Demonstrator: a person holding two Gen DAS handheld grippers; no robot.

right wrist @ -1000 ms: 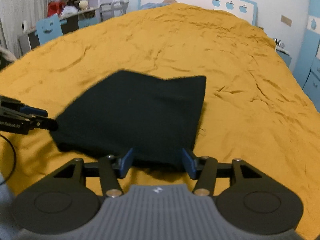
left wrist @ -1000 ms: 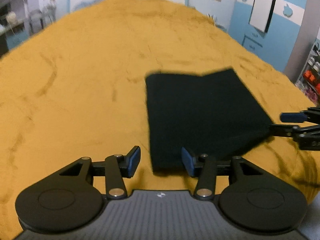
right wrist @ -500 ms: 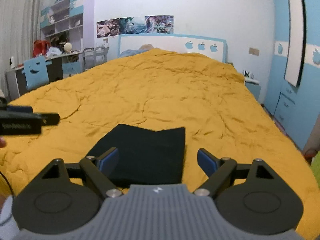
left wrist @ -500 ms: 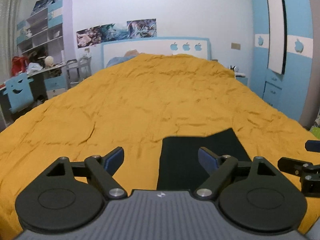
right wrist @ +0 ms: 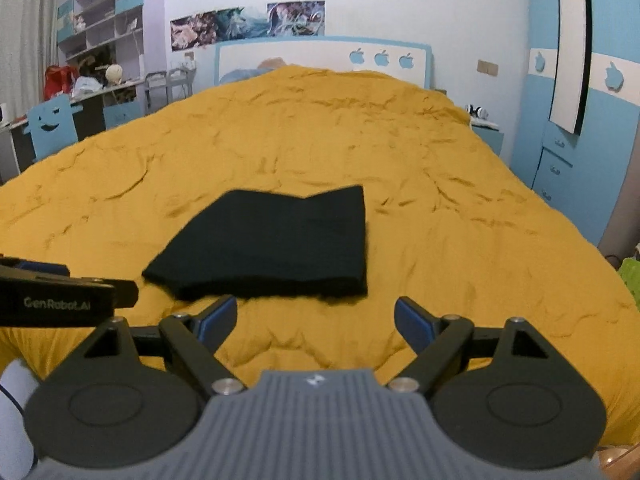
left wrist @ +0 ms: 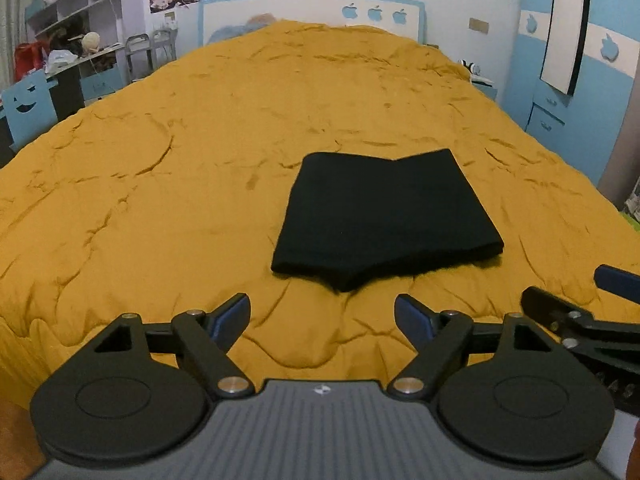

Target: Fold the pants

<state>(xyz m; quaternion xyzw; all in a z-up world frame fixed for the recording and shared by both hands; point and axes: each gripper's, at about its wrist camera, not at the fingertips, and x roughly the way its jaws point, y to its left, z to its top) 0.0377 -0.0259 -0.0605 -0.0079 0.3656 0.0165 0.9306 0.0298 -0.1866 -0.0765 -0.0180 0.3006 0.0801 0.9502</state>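
pants (left wrist: 386,216): black, folded into a compact rectangle, flat on the yellow bedspread (left wrist: 160,184) — looks pretty much done to me

left gripper (left wrist: 322,316): jaws spread wide, nothing between them, parked just short of the pants' near edge

right gripper (right wrist: 316,318): same deal — wide, empty, near edge

vs a second ago: both were narrower and right at the fabric, now opened and pulled back off it

Folded black pants (right wrist: 276,244) on orange bedspread (right wrist: 460,248)
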